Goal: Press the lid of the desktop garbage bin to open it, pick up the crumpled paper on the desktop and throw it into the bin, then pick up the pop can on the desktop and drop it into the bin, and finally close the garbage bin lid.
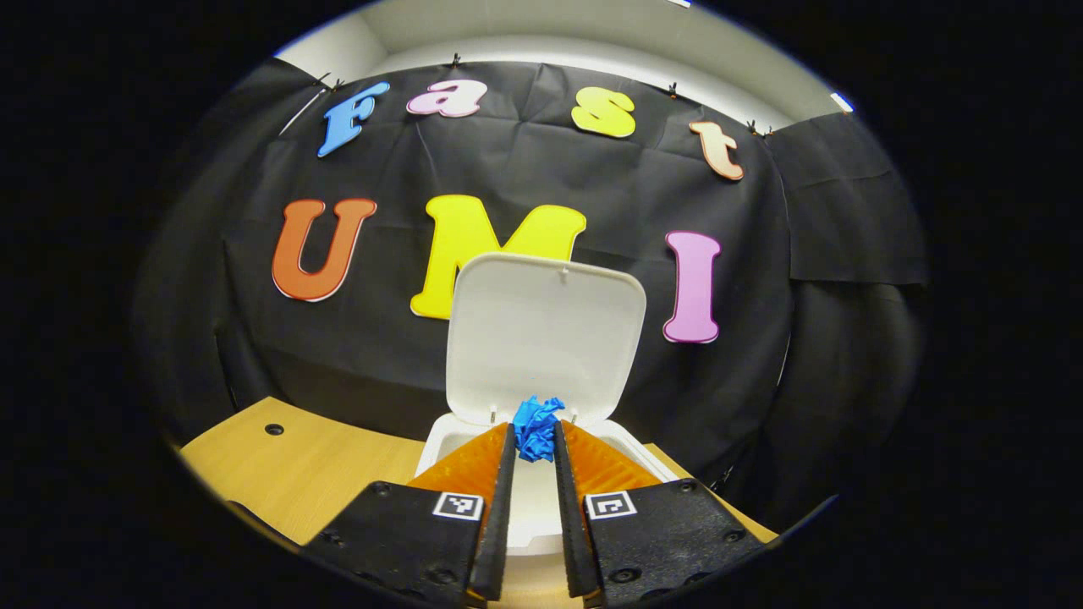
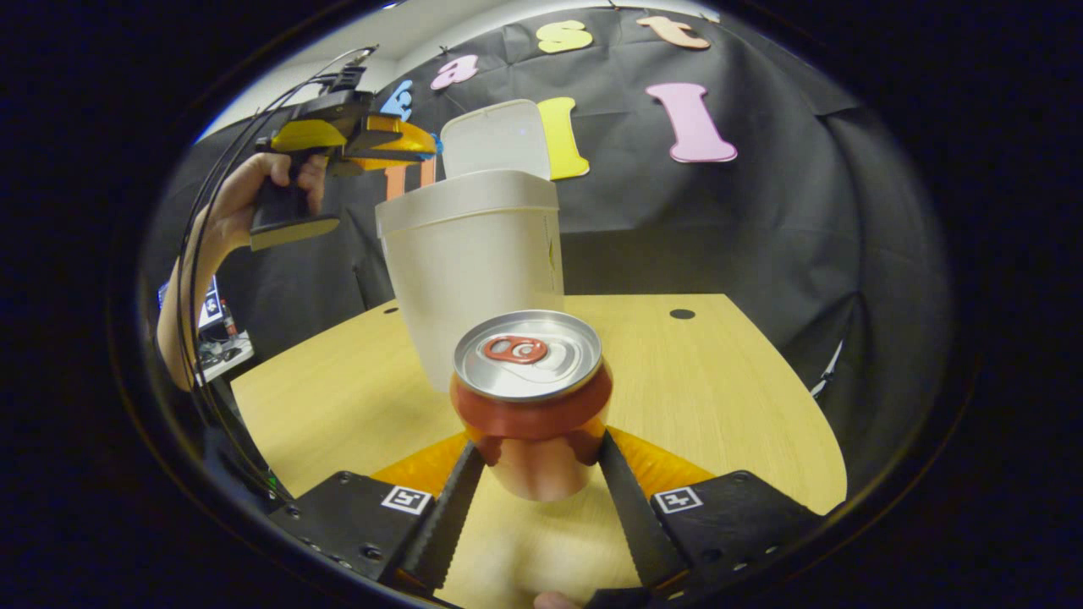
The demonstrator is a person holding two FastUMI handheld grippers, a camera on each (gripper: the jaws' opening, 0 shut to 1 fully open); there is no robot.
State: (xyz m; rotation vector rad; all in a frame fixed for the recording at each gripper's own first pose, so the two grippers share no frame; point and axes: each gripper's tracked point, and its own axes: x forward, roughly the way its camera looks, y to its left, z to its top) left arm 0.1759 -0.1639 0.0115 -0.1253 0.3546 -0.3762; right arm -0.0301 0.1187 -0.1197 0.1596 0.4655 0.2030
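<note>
My left gripper (image 1: 535, 433) is shut on the blue crumpled paper (image 1: 538, 423) and holds it over the open mouth of the white garbage bin (image 1: 440, 444). The bin's lid (image 1: 546, 330) stands upright behind the paper. In the right gripper view, that left gripper (image 2: 426, 144) hovers above the bin (image 2: 474, 254), held by a hand (image 2: 271, 182), with the lid (image 2: 497, 139) raised behind it. The red pop can (image 2: 529, 397), silver top up, stands upright between my right gripper's (image 2: 535, 461) fingers, which press on both its sides, in front of the bin.
The wooden table (image 2: 719, 381) has round holes at its back right and behind the bin, and drops off at its right edge. Black cloth walls close in behind. Cables and small devices lie off the table at far left (image 2: 216, 334).
</note>
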